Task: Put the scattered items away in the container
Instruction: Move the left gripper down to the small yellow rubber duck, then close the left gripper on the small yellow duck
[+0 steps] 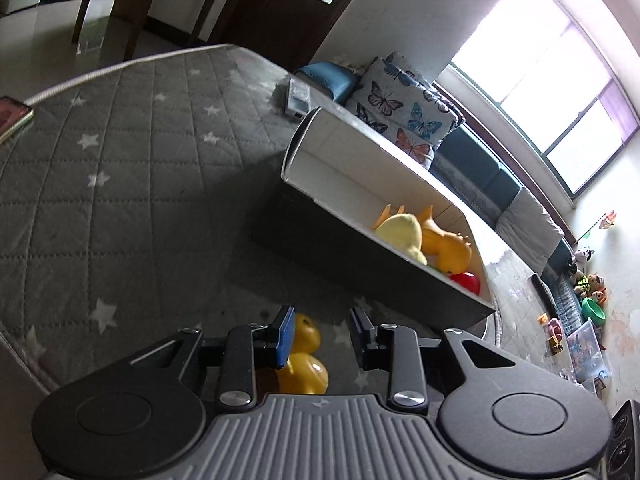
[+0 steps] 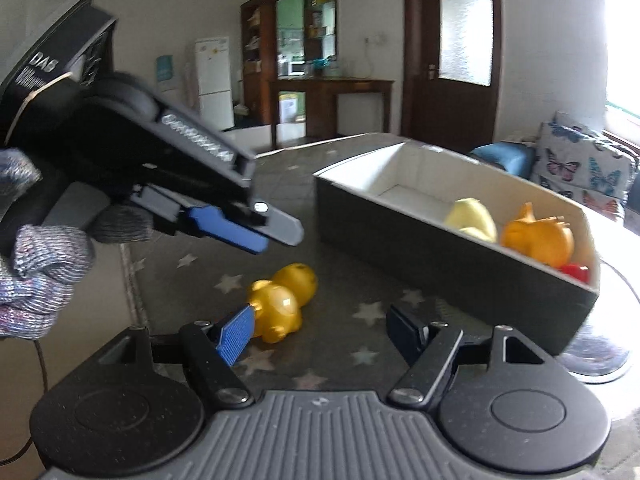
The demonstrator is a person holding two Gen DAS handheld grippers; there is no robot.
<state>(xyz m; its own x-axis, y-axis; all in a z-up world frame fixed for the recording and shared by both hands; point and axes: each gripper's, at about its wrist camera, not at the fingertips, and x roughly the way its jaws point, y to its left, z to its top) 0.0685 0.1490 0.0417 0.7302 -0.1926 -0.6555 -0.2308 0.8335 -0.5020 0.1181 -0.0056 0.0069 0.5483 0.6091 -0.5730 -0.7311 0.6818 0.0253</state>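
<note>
One yellow toy (image 1: 304, 354) half-hidden behind left tool (image 1: 322, 334)

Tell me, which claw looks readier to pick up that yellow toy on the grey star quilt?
Left, probably. The left claw is open right over the glossy yellow plastic toy; the right claw sits farther back.

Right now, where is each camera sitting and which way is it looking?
Left wrist: rides the left gripper, open, looking down at the yellow toy on the star mat.
Right wrist: rides the right gripper, open, facing the room door; a gloved hand shows.
Shared: the toy and the box.
</note>
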